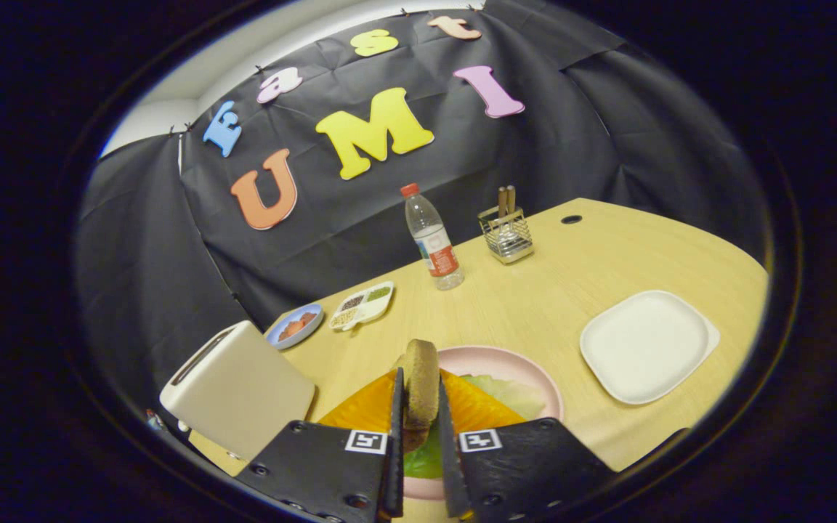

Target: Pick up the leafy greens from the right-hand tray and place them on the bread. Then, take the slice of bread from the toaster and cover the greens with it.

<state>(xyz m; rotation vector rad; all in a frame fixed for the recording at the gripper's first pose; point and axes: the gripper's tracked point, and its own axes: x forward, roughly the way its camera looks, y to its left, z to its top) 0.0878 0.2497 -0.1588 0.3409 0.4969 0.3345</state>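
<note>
My gripper [419, 407] is shut on a brown slice of bread [421, 381], held upright on edge between both fingers. Right below it lies a pink plate [527, 370] with pale leafy greens [509, 392] and something orange [364, 410] spread on it; a greener leaf [424, 457] shows between the fingers. The bread under the greens is hidden. A cream toaster [240, 388] stands just left of the fingers, its slot on top. Right of the plate lies a white square tray [647, 345], bare.
Beyond the plate stand a water bottle [433, 240] and a wire cutlery holder [507, 232]. A small blue dish [295, 325] and a white divided dish [362, 305] lie near the table's far left edge behind the toaster.
</note>
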